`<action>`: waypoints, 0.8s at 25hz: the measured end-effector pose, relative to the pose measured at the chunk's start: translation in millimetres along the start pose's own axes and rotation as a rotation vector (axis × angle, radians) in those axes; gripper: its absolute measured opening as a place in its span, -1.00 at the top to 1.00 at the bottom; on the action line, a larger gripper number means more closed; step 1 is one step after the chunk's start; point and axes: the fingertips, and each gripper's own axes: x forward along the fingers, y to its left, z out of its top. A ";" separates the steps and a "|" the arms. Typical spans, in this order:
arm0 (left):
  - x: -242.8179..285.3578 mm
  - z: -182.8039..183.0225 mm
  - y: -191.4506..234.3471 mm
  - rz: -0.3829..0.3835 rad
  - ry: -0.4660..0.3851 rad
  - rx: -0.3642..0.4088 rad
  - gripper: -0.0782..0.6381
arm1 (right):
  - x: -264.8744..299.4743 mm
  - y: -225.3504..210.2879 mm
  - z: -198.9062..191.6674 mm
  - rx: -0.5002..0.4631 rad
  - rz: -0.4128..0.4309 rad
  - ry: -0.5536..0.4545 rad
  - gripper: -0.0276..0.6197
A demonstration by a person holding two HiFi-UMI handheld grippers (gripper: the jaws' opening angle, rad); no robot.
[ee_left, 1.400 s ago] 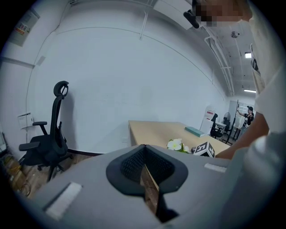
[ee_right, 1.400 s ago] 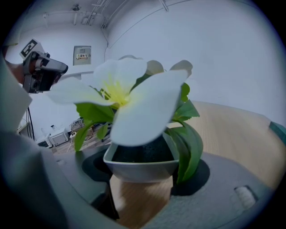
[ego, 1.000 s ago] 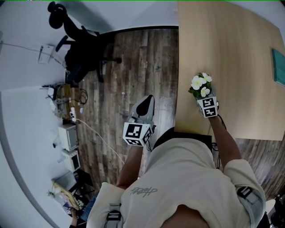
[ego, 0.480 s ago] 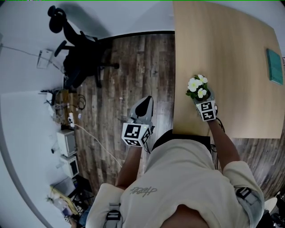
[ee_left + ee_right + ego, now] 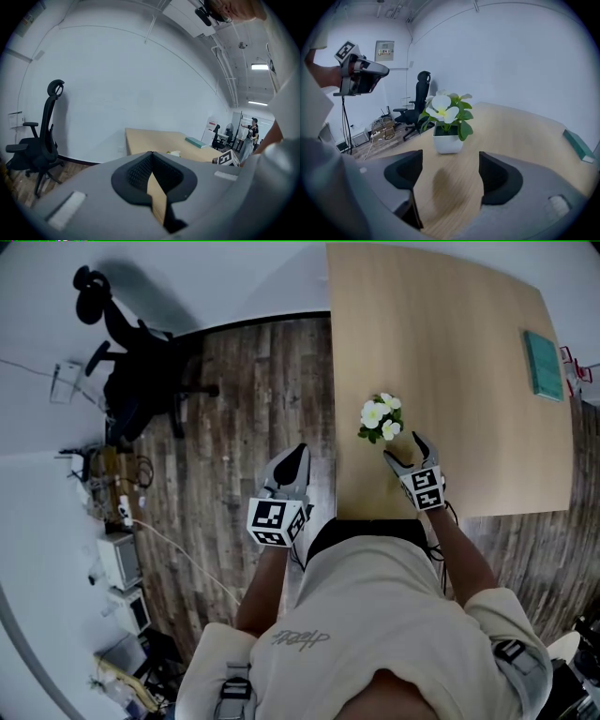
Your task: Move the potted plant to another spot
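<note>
The potted plant (image 5: 379,418), white flowers and green leaves in a small white pot (image 5: 447,142), stands upright near the left front of the wooden table (image 5: 450,343). My right gripper (image 5: 403,448) is just behind and to the right of it, jaws wide apart. In the right gripper view the right gripper (image 5: 450,172) has only bare tabletop between its pads, a short gap from the pot. Its jaws have just been opening, with nothing between them. My left gripper (image 5: 292,461) hovers off the table's left edge above the floor; the left gripper (image 5: 151,165) has its pads together and holds nothing.
A green book (image 5: 542,364) lies at the table's far right edge. A black office chair (image 5: 131,381) stands on the wooden floor to the left by the white wall. Boxes and cables (image 5: 117,521) lie along the left wall. Other people stand far off behind the table.
My right gripper, which sat around the pot, has drawn back toward me and stands clear of it. The plant stays standing on the table. The left gripper has shifted slightly.
</note>
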 end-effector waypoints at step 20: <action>38.2 51.6 -106.4 -0.072 -0.081 0.103 0.73 | -172.9 -85.1 73.4 0.111 -0.096 -0.365 0.91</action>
